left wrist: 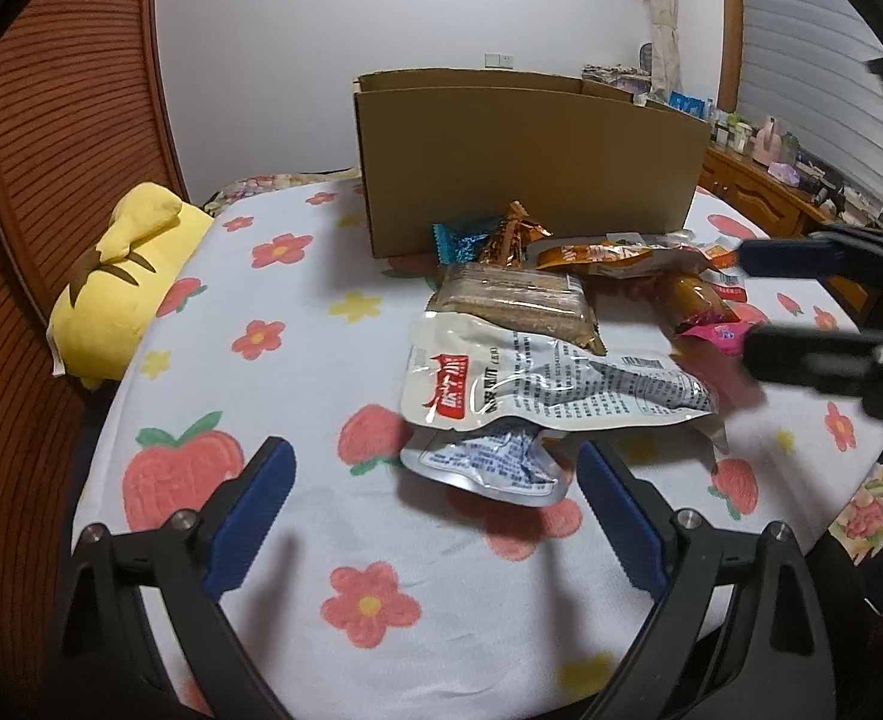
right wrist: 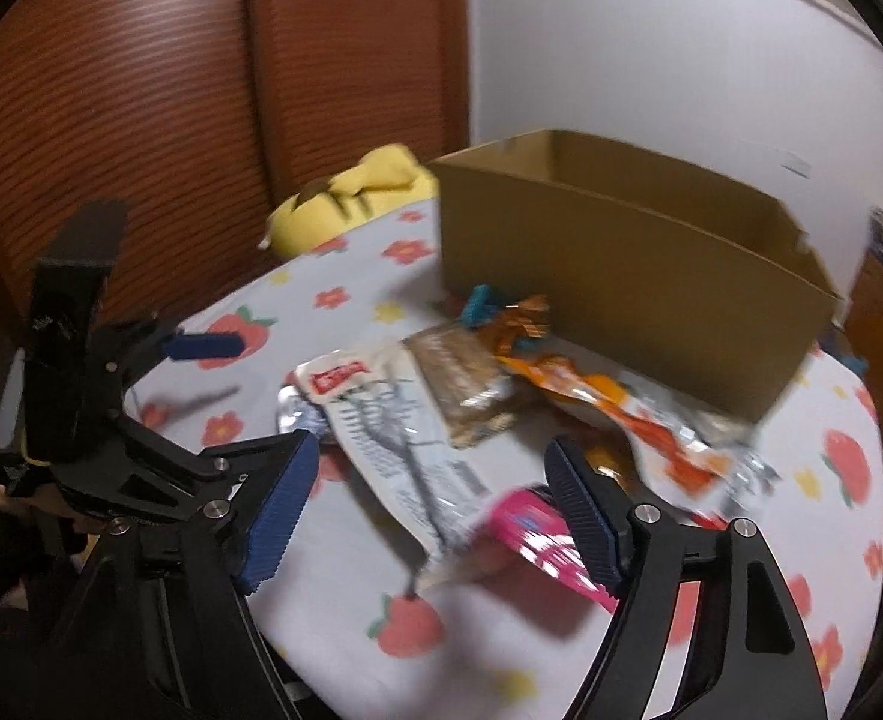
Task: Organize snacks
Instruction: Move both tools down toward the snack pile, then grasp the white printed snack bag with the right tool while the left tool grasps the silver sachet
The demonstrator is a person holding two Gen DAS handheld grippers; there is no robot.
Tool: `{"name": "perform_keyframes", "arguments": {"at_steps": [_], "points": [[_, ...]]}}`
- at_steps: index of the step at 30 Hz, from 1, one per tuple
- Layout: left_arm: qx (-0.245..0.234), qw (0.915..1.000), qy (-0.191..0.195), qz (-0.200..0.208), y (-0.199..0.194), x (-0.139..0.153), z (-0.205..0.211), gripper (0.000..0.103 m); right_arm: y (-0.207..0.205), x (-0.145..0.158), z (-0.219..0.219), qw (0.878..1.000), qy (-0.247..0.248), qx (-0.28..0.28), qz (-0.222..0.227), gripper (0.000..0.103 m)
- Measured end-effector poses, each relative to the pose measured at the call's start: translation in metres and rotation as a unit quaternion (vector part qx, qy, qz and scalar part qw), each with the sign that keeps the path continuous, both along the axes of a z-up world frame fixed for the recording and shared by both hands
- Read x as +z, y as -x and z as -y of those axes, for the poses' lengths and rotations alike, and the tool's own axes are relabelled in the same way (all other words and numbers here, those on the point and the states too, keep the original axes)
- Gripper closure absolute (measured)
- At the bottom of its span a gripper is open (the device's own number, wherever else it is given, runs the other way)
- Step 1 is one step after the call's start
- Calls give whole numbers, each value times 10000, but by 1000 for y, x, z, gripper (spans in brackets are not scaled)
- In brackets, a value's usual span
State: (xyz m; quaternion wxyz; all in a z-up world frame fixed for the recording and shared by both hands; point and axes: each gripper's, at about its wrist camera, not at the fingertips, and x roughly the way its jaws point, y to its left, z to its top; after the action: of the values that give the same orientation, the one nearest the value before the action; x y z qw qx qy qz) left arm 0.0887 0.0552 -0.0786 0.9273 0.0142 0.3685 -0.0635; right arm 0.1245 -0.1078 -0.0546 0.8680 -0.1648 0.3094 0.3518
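An open brown cardboard box (left wrist: 531, 168) stands on the flower-printed white bed (left wrist: 297, 324). Before the box lies a heap of crinkled foil snack packets (left wrist: 555, 372); left of the box, a yellow plush pillow (left wrist: 123, 276).

left wrist: low over bed, facing cardboard box (left wrist: 528, 168) head-on, near snack pile (left wrist: 555, 354) | right wrist: from right, angled left, close | shared: pile, box, yellow plush (left wrist: 123, 276)
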Motion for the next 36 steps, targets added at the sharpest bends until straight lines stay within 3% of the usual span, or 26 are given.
{"name": "perform_keyframes", "arguments": {"at_steps": [13,21,25,28,33,36], "points": [[36,9999,100,-105,3,-3,-28,16,-34,-45,-34,9928,679,563,-807,35],[4,9999,133,-84,5,-3,-28,16,-51,-57,-44,9870,1060,572,-1062,32],[-16,9998,151,-98,6,-4,-27,16,-48,-64,-46,9858,1301,553,-909,32],[-39,9998,163,-122,5,-5,-25,16,-47,-63,-43,9865,1281,500,-887,41],[-119,9997,175,-149,4,-7,-18,16,-35,-57,-40,9879,1301,540,-642,69],[-159,9996,166,-159,2,-8,-13,16,-28,-49,-39,9897,1281,460,-439,79]]}}
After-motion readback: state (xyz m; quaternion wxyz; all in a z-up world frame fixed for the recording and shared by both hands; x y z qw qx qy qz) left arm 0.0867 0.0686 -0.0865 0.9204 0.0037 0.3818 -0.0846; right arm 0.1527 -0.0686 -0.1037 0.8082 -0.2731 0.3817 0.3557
